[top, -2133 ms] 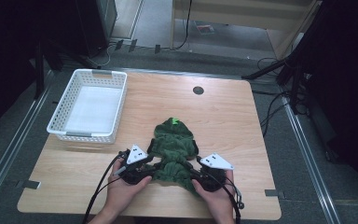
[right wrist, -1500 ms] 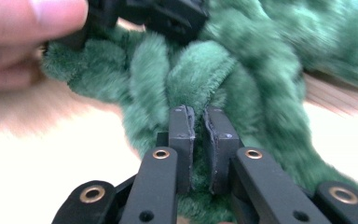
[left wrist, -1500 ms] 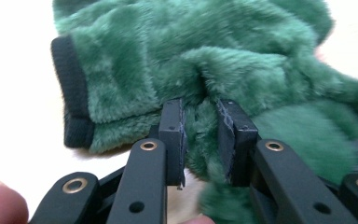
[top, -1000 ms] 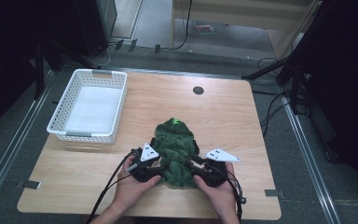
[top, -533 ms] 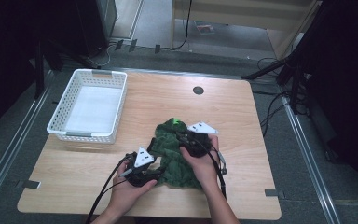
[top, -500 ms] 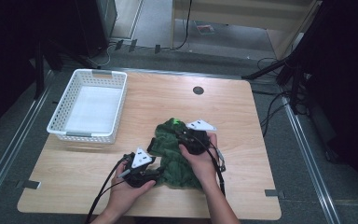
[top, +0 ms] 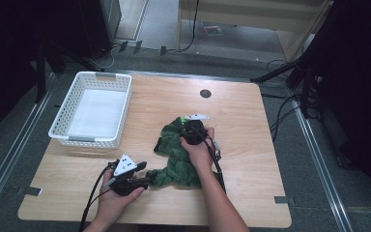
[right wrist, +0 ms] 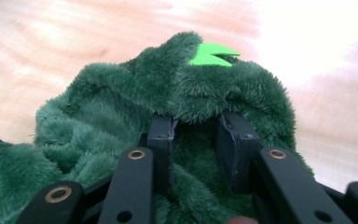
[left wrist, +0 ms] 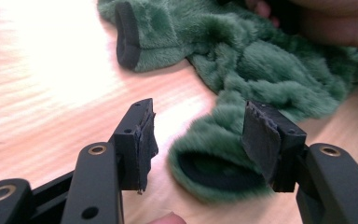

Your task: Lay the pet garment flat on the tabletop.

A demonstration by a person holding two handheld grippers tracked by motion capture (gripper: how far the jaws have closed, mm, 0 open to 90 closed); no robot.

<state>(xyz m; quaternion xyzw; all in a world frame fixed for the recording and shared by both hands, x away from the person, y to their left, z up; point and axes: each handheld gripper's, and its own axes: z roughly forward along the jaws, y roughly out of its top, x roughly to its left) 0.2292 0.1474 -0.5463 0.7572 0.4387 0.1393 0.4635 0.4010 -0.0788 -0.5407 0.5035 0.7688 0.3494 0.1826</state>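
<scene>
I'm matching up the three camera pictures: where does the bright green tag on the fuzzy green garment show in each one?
High view: the bright green tag sits at the garment's far end, just left of the right gripper.
Right gripper view: upper middle, atop the fur beyond the jaws.
Left gripper view: not in it.
Shared landmark: the light wooden table.

It looks like a lab: a wooden table [top: 251,145] on metal floor rails [top: 319,159], with cables [top: 280,111] at upper right.
</scene>
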